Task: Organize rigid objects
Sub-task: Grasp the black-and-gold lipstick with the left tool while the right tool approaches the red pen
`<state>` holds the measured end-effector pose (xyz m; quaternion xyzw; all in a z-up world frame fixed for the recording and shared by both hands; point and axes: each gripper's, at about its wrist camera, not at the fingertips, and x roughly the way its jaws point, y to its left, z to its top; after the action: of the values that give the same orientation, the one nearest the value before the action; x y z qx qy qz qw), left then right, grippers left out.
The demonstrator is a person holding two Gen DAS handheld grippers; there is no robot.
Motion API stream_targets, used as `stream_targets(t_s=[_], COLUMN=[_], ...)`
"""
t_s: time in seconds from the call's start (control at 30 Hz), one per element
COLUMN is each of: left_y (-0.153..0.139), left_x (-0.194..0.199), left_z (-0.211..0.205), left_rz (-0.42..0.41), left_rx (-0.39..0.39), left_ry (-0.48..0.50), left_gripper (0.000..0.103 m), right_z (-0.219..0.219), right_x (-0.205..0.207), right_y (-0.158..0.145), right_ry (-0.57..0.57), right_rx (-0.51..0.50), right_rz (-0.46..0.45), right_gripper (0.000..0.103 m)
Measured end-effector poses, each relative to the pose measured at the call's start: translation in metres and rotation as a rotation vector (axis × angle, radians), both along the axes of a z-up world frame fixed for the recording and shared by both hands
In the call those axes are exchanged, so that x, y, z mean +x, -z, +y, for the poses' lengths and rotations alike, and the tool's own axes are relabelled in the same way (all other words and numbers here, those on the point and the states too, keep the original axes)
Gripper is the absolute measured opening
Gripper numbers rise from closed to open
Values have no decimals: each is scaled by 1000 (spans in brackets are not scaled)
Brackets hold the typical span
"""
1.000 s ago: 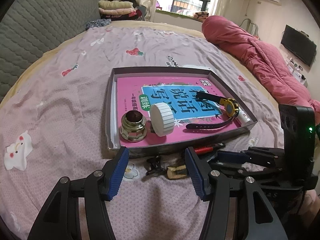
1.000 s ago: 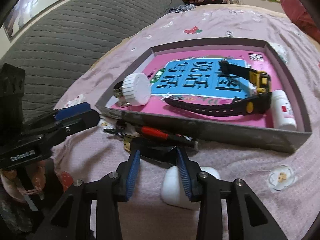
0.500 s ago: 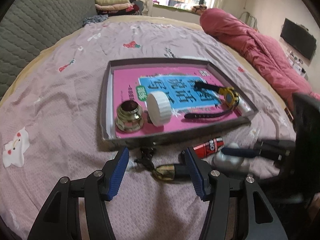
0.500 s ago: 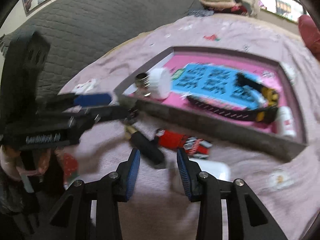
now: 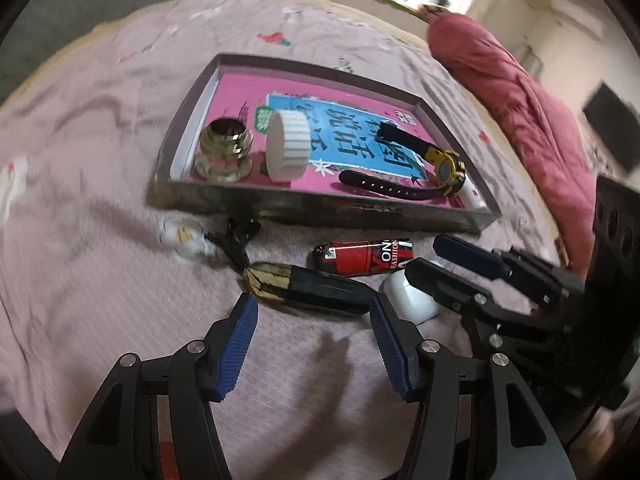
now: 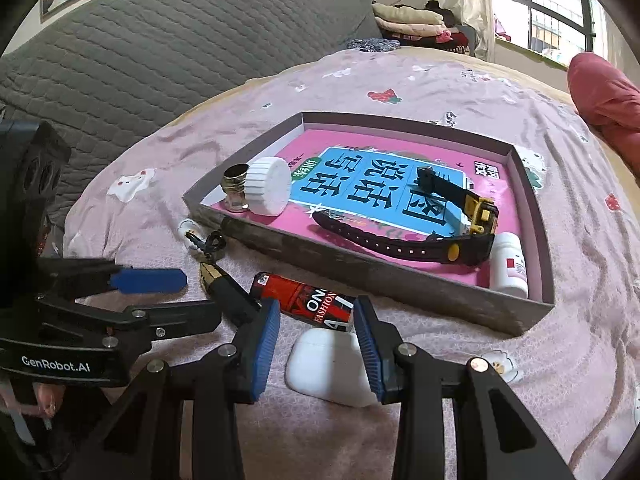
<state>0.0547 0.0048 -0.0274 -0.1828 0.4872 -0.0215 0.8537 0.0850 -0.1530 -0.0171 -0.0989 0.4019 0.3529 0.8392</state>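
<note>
A grey tray (image 5: 320,210) (image 6: 360,264) on the bed holds a pink book, a brass fitting (image 5: 224,154), a white cap (image 5: 288,146), a black and yellow watch (image 5: 432,164) (image 6: 460,216) and a white bottle (image 6: 510,266). In front of it lie a black and gold key fob (image 5: 308,286) (image 6: 228,290), a red lighter (image 5: 364,256) (image 6: 308,300) and a white earbud case (image 5: 412,296) (image 6: 332,364). My left gripper (image 5: 314,336) is open just short of the fob. My right gripper (image 6: 316,348) is open, its fingers on either side of the case.
The bed has a pink printed sheet (image 6: 560,380). A grey quilted headboard (image 6: 180,40) stands at the back left. A rolled red quilt (image 5: 520,96) lies along the right. Folded clothes (image 6: 408,16) sit by the window.
Both grippers pulled back and tilted; the fob, lighter and case now lie in full view in front of the tray. My right gripper has moved over the white case.
</note>
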Motion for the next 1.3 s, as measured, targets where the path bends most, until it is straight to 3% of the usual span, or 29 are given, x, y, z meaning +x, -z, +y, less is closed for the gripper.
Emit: stream_targets(t_s=[0.3,0.7,0.83,0.97,1.07,1.3], left_y=[20,37,39,36,38,49], left_x=[16,40,48,54,55,58], left_z=[10,23,20,8,14,37], left_rz=[115,263,318,332,341,396], left_rx=[-194,-340,-318,-227,-260,-400], left_ry=[-211,-475,-486,-401,-372,-372], left_gripper=[60,60,59,51,48,40], right_z=[3,9,12,14,24,53], right_x=[-4,-10,-10,-10,-14,-20], right_y=[0,3,6,6,7,22], right_ry=[-13,-43,-43,-49,-100,-308], right_rx=[-53,-137,-166,-168,-222,-450], right_rz=[-53,-114,-127,-131,-184,-287], right_gripper=[39,39,39,39,39,39])
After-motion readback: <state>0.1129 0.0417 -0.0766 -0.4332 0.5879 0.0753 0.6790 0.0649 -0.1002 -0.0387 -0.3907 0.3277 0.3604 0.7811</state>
